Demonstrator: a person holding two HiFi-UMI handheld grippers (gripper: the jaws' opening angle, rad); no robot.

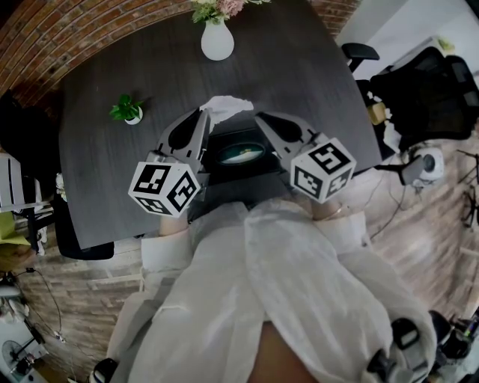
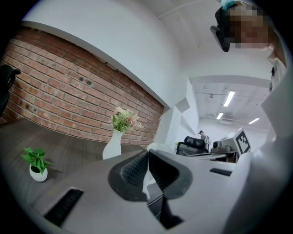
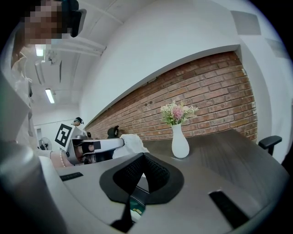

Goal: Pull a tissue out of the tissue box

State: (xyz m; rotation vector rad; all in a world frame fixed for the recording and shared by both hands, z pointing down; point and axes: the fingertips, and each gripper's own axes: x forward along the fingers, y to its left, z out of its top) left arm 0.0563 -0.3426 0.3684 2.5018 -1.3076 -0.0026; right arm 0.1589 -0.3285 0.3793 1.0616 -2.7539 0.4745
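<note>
Bunching white, crumpled: tissue (image 1: 228,106) at L tongs (image 1: 202,114)

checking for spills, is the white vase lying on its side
No, the white vase stands upright on the dark table, flowers in its neck.

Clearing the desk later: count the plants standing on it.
2. A white vase of flowers at the table's far edge; a small potted plant toward its left. More could be hidden.
</note>
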